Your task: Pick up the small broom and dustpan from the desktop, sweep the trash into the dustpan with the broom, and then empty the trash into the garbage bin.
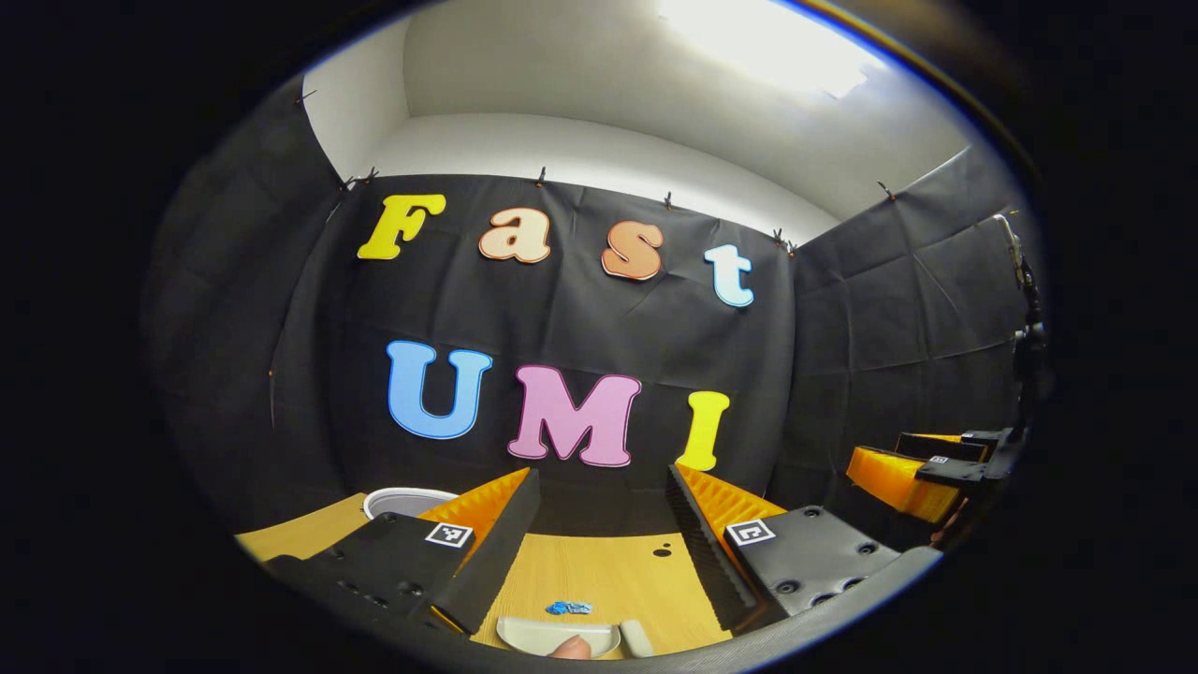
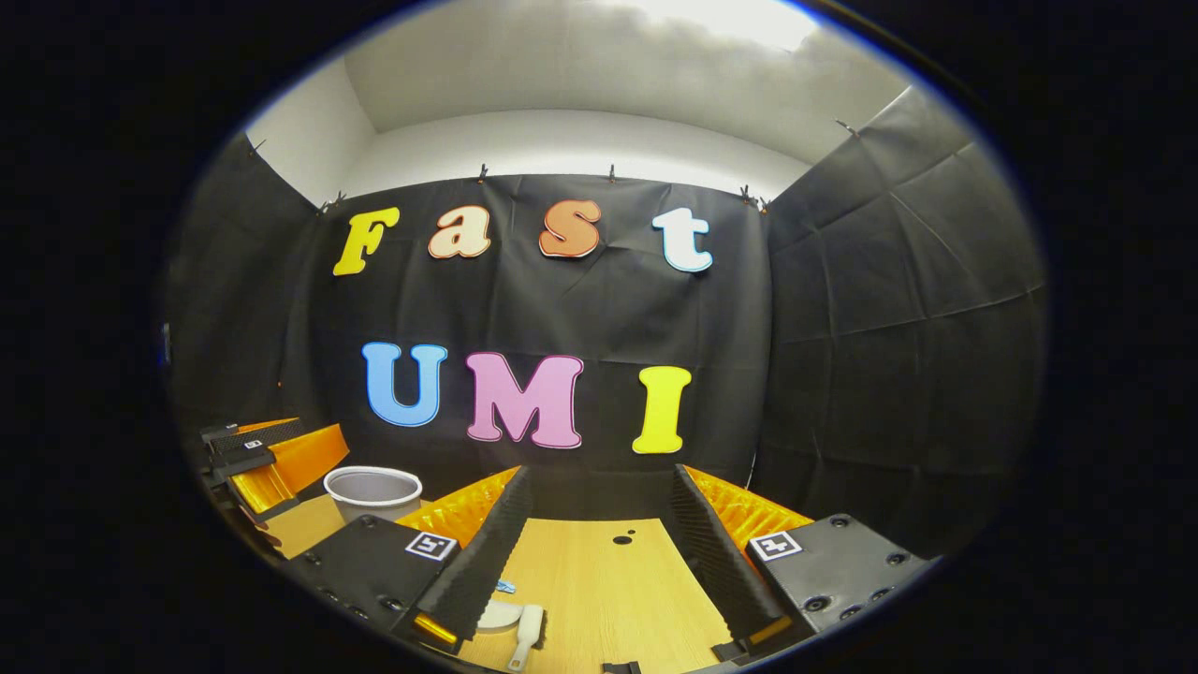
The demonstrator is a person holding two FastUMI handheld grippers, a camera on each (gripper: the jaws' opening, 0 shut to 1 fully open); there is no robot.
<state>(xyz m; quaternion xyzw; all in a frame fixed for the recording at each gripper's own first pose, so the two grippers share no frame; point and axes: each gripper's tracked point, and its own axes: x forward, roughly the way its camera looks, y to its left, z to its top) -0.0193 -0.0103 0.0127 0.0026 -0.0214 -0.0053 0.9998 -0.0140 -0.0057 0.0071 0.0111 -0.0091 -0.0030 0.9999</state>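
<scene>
Broom: lying on surface beside dustpan
Trash: sitting unswept near dustpan
Bin: waiting far-left
Left gripper, right gripper: fingers hovering spread, holding nothing
Progress: nothing picked up yet

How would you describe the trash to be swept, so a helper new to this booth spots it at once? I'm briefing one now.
Start at the wooden desk under the black wall. Near its front edge lies the pale dustpan. The trash is the small blue crumpled scrap just beyond the dustpan's rim; it is the only blue thing on the desk.
</scene>
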